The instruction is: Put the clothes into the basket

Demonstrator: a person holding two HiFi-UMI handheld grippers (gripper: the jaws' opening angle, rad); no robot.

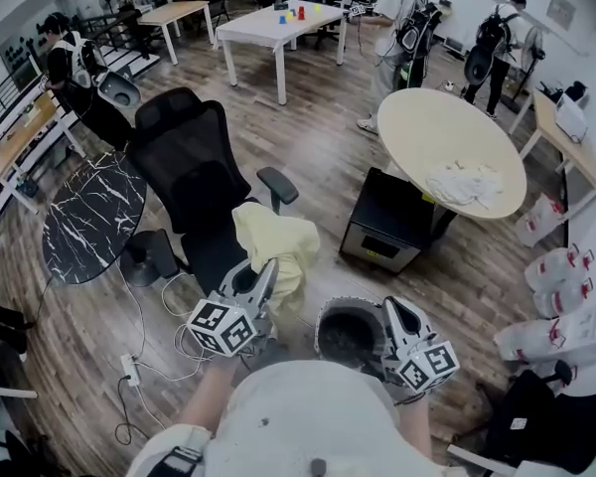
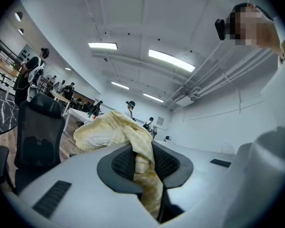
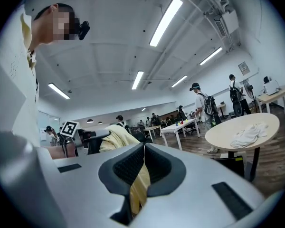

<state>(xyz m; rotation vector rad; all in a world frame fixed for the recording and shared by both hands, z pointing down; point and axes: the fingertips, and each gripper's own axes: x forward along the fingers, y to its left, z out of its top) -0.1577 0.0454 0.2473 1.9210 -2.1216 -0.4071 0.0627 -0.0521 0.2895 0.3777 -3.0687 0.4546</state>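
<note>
Carry step: left hand-held gripper (image 2: pixel 141 164) and right hand-held gripper (image 3: pixel 143 161) both clamp the yellow garment (image 1: pixel 278 246), which next needs moving over the black basket (image 1: pixel 389 229) right of centre.

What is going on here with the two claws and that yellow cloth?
A person holds a claw in each hand. The left claw and the right claw are both shut on one yellow cloth, held up in front of a black chair. A round dark container, probably the basket, shows beside the right claw in the head view. The yellow cloth is not yet in it. A white cloth lies on the round table.
</note>
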